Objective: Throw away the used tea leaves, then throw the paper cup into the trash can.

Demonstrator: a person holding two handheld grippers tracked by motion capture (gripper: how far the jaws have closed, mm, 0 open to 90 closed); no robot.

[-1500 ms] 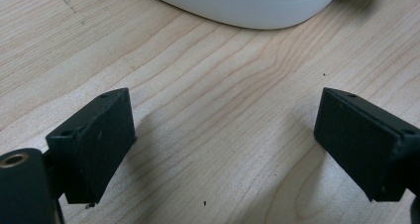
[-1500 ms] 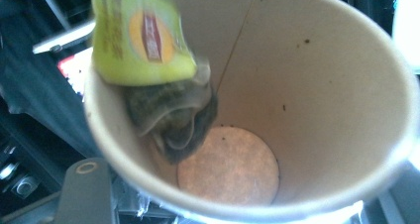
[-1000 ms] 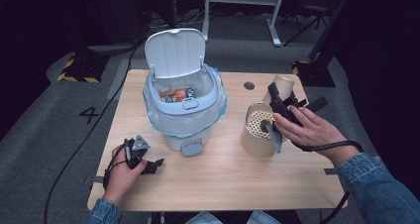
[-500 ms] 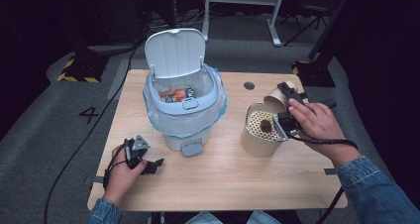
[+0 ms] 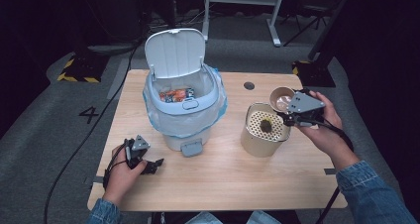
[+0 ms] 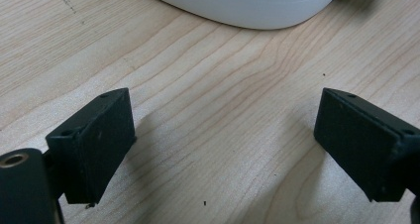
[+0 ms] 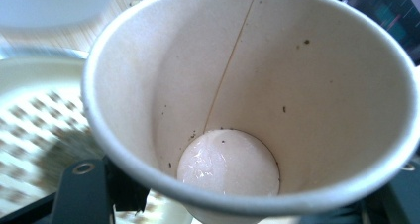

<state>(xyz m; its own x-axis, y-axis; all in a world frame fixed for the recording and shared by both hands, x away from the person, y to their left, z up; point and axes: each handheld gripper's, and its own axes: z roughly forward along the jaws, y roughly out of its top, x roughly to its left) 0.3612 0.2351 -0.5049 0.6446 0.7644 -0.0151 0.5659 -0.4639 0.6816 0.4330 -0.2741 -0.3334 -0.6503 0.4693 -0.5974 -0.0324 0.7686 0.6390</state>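
A person's right gripper (image 5: 289,116) is clamped on a paper cup (image 5: 281,98), held tilted just beside a tan strainer canister (image 5: 263,130) at three o'clock on the wooden table (image 5: 233,174). The cup looks emptied: a wet bottom and a few dark specks remain. A dark clump sits on the canister's perforated insert. Tilted like this, leftover drips could land on the table, and a tight squeeze could crush the cup. At twelve o'clock, a lined bin (image 5: 184,110) with its lid raised holds colourful wrappers. The left gripper (image 5: 143,159) rests at eight o'clock, jaws apart, empty.
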